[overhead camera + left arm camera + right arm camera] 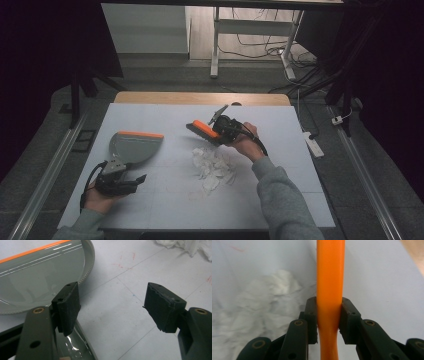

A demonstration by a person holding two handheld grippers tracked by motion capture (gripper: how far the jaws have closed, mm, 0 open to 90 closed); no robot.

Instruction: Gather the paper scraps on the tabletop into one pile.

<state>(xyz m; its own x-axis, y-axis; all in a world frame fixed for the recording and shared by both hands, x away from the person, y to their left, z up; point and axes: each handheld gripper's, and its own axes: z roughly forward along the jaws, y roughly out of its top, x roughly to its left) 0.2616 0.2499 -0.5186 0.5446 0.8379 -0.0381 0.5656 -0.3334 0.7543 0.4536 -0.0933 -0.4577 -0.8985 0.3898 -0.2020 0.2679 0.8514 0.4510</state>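
Observation:
A grey dustpan with an orange front lip lies flat at the left of the white mat. My left gripper rests just behind it, open. In the left gripper view the jaws stand wide apart over bare mat, with the dustpan and its handle beside the left jaw. My right gripper is shut on the orange handle of a hand brush, held above the far edge of a pile of white paper scraps. The right gripper view has the pads clamped on the handle, the scraps to its left.
The white mat covers a wooden table whose far edge shows beyond it. A power strip and cables lie on the floor to the right. Metal rails run along both sides of the table.

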